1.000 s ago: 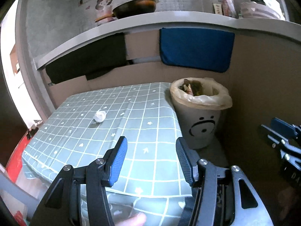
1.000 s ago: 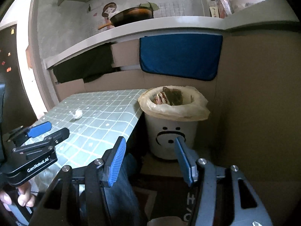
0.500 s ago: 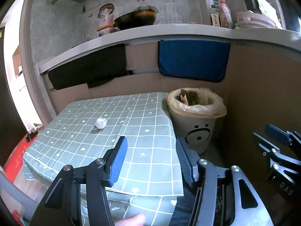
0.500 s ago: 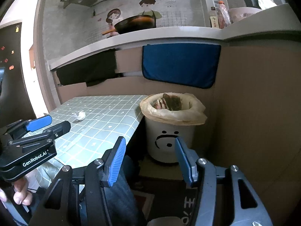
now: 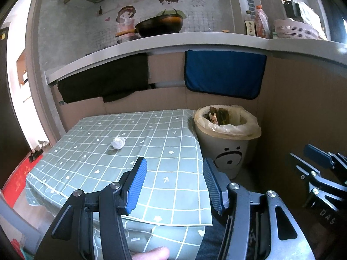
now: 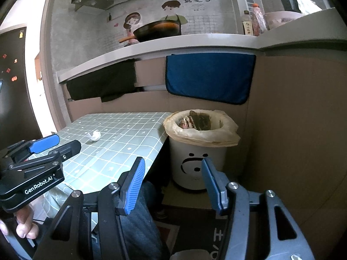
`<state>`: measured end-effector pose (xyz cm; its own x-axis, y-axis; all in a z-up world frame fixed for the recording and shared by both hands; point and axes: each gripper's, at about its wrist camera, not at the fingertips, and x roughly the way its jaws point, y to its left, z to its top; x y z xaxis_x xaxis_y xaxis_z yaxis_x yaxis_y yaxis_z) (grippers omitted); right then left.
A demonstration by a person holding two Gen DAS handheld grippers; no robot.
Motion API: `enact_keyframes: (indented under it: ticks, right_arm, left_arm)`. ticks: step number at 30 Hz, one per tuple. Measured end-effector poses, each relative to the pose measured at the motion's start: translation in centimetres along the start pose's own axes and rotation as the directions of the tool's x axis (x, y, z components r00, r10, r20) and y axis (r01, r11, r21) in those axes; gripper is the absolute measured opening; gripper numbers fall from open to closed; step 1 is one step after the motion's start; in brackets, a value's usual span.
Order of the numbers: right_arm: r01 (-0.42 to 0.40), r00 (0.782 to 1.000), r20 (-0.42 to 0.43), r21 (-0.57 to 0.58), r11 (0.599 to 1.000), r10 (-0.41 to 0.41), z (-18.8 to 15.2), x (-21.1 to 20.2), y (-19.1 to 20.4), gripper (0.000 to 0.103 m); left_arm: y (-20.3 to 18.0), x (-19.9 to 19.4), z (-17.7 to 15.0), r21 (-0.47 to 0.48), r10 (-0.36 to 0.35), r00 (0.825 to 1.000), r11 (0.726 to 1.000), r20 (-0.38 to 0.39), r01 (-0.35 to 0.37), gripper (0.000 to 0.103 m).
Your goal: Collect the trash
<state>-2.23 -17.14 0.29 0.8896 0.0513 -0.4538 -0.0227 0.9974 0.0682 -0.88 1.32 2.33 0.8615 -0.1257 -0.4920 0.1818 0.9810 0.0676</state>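
A crumpled white tissue [image 5: 117,143] lies on the green checked tablecloth [image 5: 151,143]; it also shows in the right wrist view [image 6: 94,135]. A white bin with a drawn face [image 5: 225,149], lined with a plastic bag and holding trash, stands on the floor right of the table; it also shows in the right wrist view [image 6: 198,149]. My left gripper [image 5: 174,179] is open and empty, above the table's near edge, well short of the tissue. My right gripper [image 6: 172,179] is open and empty, in front of the bin and below its rim.
A cardboard wall [image 5: 303,112] closes in the back and right side. A blue cloth [image 5: 223,73] and a black cloth [image 5: 104,82] hang from a grey counter that carries a pan [image 5: 160,26]. The person's legs are under the table's near edge.
Both grippers have pulled back and risen, so the table, tissue and bin look farther away and lower in view. Both stay open and empty.
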Motion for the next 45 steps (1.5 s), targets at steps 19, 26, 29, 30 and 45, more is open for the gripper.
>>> enact_keyframes:
  ticks: [19,26,29,30,45]
  right_arm:
    - [-0.007,1.000,0.013,-0.016,1.000,0.007,0.4,0.0,0.2,0.052]
    - [-0.010,1.000,0.013,-0.020,1.000,0.010,0.5,0.0,0.4,0.052]
    - [-0.016,1.000,0.012,-0.021,1.000,0.016,0.7,0.2,0.6,0.052]
    - [-0.017,1.000,0.012,-0.021,1.000,0.017,0.6,0.2,0.7,0.052]
    - [-0.030,0.999,0.015,-0.042,0.999,0.031,0.8,0.3,1.2,0.052]
  left_arm:
    - [0.0,-0.4,0.4,-0.003,0.000,1.000,1.000,0.025,0.000,0.055]
    - [-0.1,-0.5,0.4,-0.009,0.021,0.999,1.000,0.029,-0.020,0.055]
    - [0.1,-0.5,0.5,-0.013,0.037,0.999,0.999,0.027,-0.036,0.055]
    - [0.2,-0.6,0.5,-0.016,0.041,0.999,0.999,0.028,-0.040,0.055]
    - [0.6,-1.0,0.3,-0.041,0.061,0.998,0.997,0.034,-0.060,0.055]
